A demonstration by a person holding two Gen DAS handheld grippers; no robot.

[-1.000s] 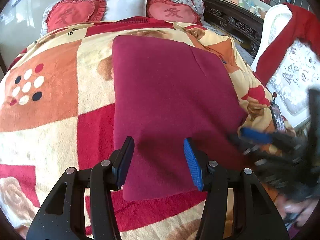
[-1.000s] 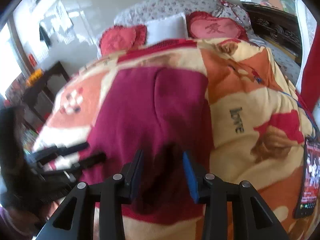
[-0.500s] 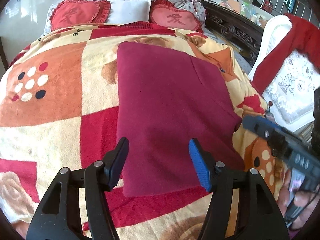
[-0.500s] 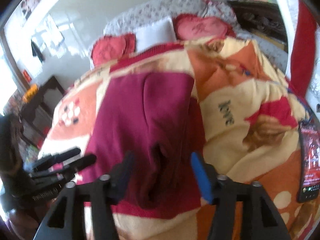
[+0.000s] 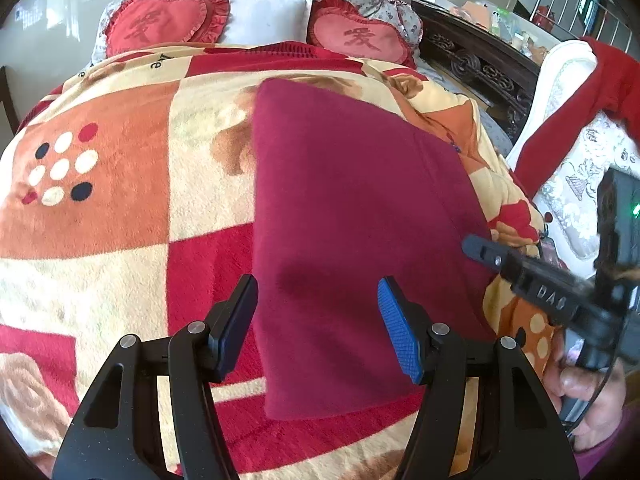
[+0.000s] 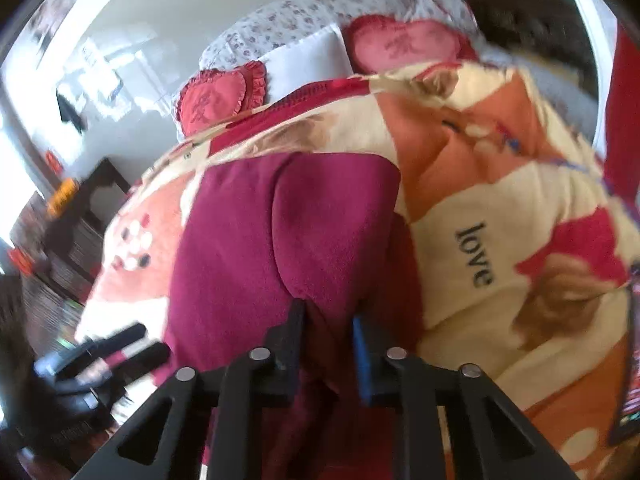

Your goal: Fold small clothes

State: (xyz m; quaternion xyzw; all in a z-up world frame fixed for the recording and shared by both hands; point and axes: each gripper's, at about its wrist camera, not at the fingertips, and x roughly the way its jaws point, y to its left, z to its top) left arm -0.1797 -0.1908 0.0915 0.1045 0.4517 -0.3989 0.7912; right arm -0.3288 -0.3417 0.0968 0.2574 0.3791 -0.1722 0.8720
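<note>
A dark red garment [image 5: 344, 216] lies folded in a long rectangle on the patterned blanket [image 5: 120, 200]. My left gripper [image 5: 318, 320] is open and empty, hovering over the garment's near end. My right gripper [image 6: 328, 320] is shut on the garment's [image 6: 280, 232] near right edge, and the cloth bunches up between its fingers. The right gripper also shows at the right of the left wrist view [image 5: 520, 272], beside the garment's right edge. The left gripper shows blurred at the lower left of the right wrist view [image 6: 108, 348].
Two red heart cushions [image 5: 160, 28] and a white pillow [image 5: 268, 16] lie at the bed's head. A dark carved wooden frame [image 5: 480, 68] and a white chair with a red cloth [image 5: 568, 120] stand on the right. A phone [image 6: 628, 380] lies on the blanket's right edge.
My right gripper opened half a second ago and has now shut on the garment's right edge, swinging the view. My left gripper has lifted back slightly and stays open.
</note>
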